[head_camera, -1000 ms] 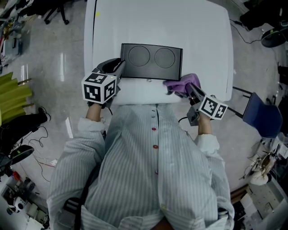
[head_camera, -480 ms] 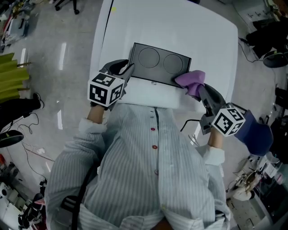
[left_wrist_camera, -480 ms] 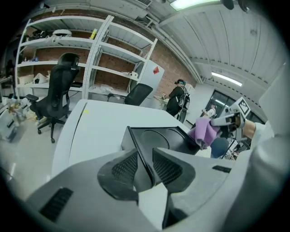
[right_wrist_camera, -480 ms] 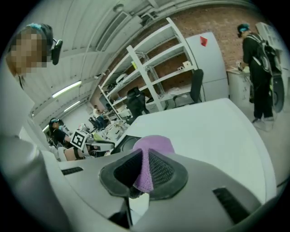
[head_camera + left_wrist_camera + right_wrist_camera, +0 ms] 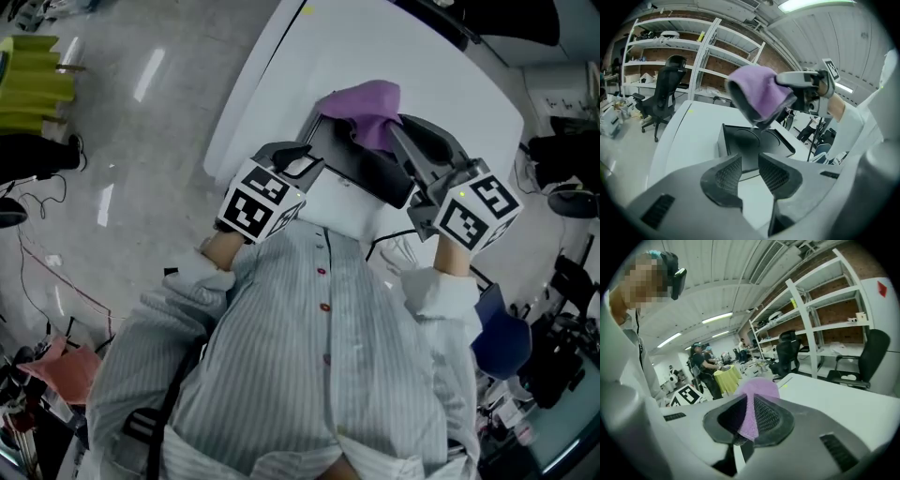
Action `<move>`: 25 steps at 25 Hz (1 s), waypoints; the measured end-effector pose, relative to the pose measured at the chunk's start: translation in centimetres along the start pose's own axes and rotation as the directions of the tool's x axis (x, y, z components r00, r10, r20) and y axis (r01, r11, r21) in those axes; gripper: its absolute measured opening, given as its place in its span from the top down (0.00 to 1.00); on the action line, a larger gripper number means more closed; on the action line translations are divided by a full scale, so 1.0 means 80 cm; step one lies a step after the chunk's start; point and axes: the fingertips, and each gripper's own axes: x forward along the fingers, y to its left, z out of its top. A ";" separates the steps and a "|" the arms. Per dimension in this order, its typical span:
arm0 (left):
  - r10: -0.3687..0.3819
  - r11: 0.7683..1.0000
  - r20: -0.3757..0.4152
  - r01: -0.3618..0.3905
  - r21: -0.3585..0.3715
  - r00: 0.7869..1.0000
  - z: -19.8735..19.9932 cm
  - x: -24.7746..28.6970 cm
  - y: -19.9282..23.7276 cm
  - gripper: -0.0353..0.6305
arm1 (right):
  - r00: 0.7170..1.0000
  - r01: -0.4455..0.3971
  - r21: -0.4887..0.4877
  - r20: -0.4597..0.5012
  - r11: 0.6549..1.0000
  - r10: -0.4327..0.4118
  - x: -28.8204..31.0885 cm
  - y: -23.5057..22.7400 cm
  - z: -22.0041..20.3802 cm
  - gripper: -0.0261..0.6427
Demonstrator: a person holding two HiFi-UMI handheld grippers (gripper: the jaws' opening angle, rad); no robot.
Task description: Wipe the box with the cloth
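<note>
Starting upper left of the head view, the white tabletop [image 5: 309, 47] is seen running off at an angle. Just below it, the left gripper [image 5: 305, 159] is parked at the left end of the flat black rectangular box with two circles on its lid [image 5: 370, 173]. In the left gripper view its jaws are seen parted by a narrow gap with nothing pinched. The box [image 5: 750, 140] sits just beyond them.

In the middle, the soft purple cloth [image 5: 366, 105] is now held up over the box. A second ago it was down at the box's near right corner. In the left gripper view it hangs clear above the lid [image 5: 759, 96], so no contact can be made out.

Further right, the right gripper [image 5: 405, 141] is clamped tight on the cloth. The right gripper view shows a purple fold squeezed between the pads [image 5: 749, 420].

So wiping is probably paused. It looks like a lift between strokes or a move onto the lid, and the cloth would need lowering before anything gets cleaned.
</note>
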 end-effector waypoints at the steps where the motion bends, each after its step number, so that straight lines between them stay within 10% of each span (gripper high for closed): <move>1: -0.011 1.000 -0.002 0.011 -0.008 1.000 -0.003 -0.002 0.000 0.80 | 0.999 -0.036 -0.022 -0.019 0.999 0.036 0.026 0.010 0.005 0.90; 6: -0.028 0.999 -0.007 0.028 -0.035 1.000 -0.009 0.008 -0.023 0.80 | 0.967 -0.220 -0.100 -0.151 0.970 0.204 0.107 0.051 0.004 0.90; 11: -0.009 0.997 0.018 0.010 -0.075 1.000 -0.020 0.004 -0.013 0.80 | 0.849 -0.424 -0.094 -0.386 0.901 0.359 0.183 0.095 -0.040 0.90; 18: 0.008 0.991 0.024 -0.005 -0.132 1.000 -0.034 0.012 -0.004 0.81 | 0.545 -0.635 -0.084 -0.753 0.768 0.368 0.225 0.114 -0.126 0.89; 25: 0.049 0.985 0.059 -0.039 -0.166 0.997 -0.029 0.013 0.009 0.86 | 0.218 -0.747 0.053 -0.922 0.663 0.320 0.233 0.128 -0.186 0.89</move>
